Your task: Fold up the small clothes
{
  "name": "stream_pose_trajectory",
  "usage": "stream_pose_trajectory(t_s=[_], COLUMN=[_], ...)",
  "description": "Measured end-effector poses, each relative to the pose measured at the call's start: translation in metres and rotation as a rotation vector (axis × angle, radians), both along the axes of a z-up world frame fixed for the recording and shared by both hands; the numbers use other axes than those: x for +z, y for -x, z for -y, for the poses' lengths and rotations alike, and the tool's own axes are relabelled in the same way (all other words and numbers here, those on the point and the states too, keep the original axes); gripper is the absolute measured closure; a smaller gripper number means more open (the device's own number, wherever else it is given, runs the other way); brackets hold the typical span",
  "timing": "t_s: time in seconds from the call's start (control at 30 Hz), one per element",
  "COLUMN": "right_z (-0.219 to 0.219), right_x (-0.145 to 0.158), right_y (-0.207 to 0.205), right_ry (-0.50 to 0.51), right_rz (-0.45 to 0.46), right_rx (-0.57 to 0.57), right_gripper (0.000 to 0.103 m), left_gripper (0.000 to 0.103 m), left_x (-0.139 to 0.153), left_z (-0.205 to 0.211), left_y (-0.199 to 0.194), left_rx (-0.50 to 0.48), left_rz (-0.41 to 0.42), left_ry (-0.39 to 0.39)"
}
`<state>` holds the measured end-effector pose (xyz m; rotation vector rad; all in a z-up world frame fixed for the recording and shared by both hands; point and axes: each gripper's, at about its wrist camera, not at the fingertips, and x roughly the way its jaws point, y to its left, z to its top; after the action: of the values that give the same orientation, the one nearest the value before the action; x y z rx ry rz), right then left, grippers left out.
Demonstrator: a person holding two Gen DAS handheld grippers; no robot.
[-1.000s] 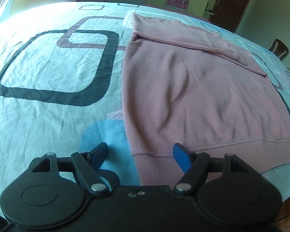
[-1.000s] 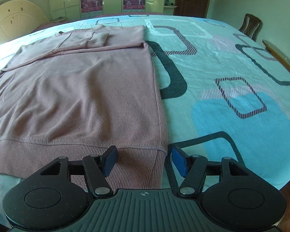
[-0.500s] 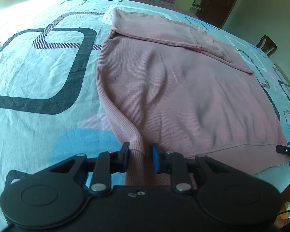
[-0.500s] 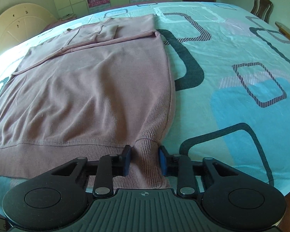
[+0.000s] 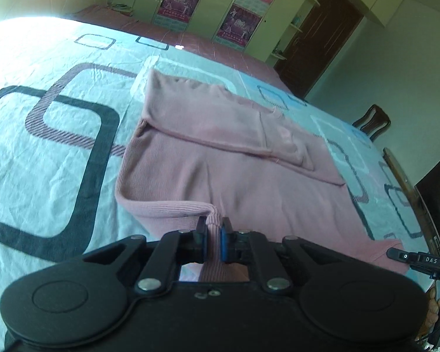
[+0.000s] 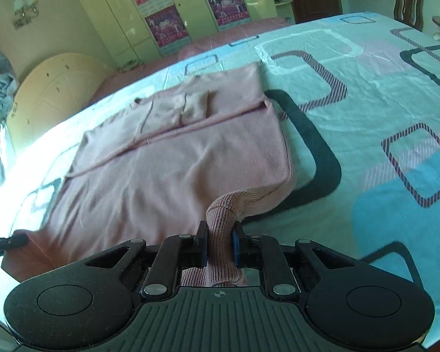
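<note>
A pink ribbed sweater (image 5: 234,173) lies spread on the bed, its sleeves folded across the far end; it also shows in the right wrist view (image 6: 173,158). My left gripper (image 5: 213,228) is shut on the sweater's near left hem corner and holds it lifted above the bed. My right gripper (image 6: 219,233) is shut on the near right hem corner, also lifted, with the ribbed hem bunched between the fingers. The tip of the right gripper (image 5: 407,256) shows at the right edge of the left wrist view.
The bed sheet (image 5: 44,146) is light blue with dark square patterns. A wooden chair (image 5: 372,121) stands past the bed's right side. Cupboards with posters (image 6: 164,26) line the far wall, and a curved headboard (image 6: 55,88) leans at the left.
Both grippers went from open around the hem corners to shut on them, then lifted the corners and carried them forward over the sweater.
</note>
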<state>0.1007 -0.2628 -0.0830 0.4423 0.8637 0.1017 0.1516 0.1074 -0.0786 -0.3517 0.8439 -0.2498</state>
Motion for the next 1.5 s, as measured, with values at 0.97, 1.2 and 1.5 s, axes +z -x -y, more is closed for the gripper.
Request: stream_pose_trajectory(t_s=[0.97, 1.2, 1.5], right_z=[0.066, 0.072, 0.049], right_x=[-0.059, -0.055, -0.067], right_y=[-0.330, -0.340, -0.355], right_ry=[-0.138, -0.042, 0.014], right_rz=[-0.030, 0.043, 0.102], right_rx=[-0.211, -0.077, 0.077], right_gripper=[0.038, 0.037, 0.037], left_gripper=[0.021, 0.019, 0.029], left_x=[-0.042, -0.022, -0.060], left_z=[0.002, -0.013, 0.017], left_y=[-0.299, -0.293, -0.325], left_rx=[0.286, 0.190, 0.053], left_rz=[-0.026, 0.056, -0.005], left_ry=[-0.197, -0.183, -0.314])
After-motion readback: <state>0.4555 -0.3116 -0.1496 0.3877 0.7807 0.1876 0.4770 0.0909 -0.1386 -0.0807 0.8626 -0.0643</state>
